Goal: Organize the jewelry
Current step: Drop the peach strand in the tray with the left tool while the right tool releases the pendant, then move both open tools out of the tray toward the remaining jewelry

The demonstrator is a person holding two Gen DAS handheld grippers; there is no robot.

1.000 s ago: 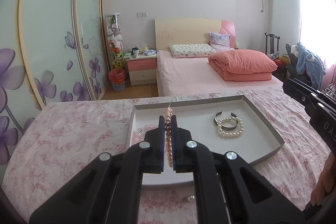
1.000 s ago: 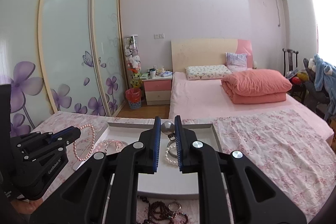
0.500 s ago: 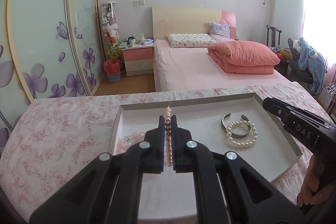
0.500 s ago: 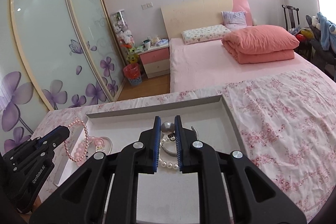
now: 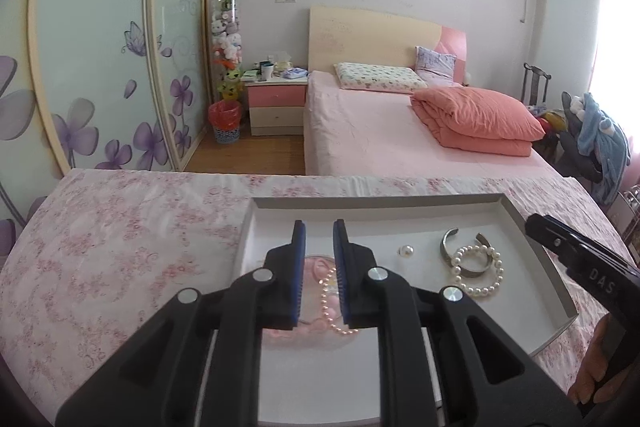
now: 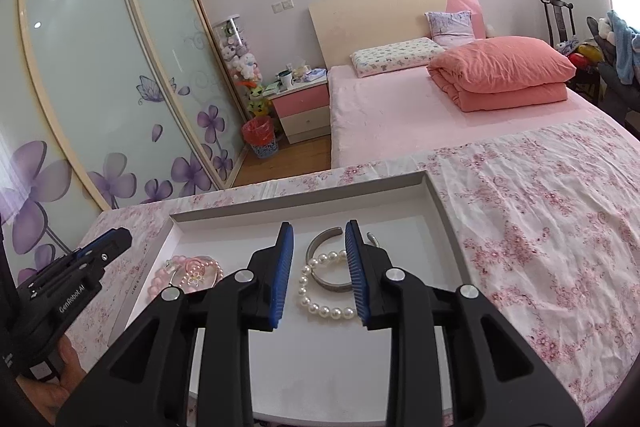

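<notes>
Both my jaws stand spread, empty, over the tray (image 5: 532, 223); the loose pearl bead (image 5: 407, 250) could roll if my right gripper (image 6: 319, 263) nudges it.

pink bed (image 5: 384, 131), nightstand (image 5: 276, 103), red bin (image 5: 225, 121), floral wardrobe (image 5: 100, 67)

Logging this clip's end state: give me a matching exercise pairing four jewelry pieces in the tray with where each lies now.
Things:
1. white pearl bracelet
2. silver cuff bangle
3. loose pearl bead
4. pink bead bracelet

Places:
A. alone on the bare tray floor, between the left tongs and the other bracelets
B. draped across the cuff, in the tray's right half
C. in the tray's left part, over a round pink piece
D. under the pearl loop, between the open right tongs

Pairs: 1-B, 2-D, 3-A, 4-C
</notes>
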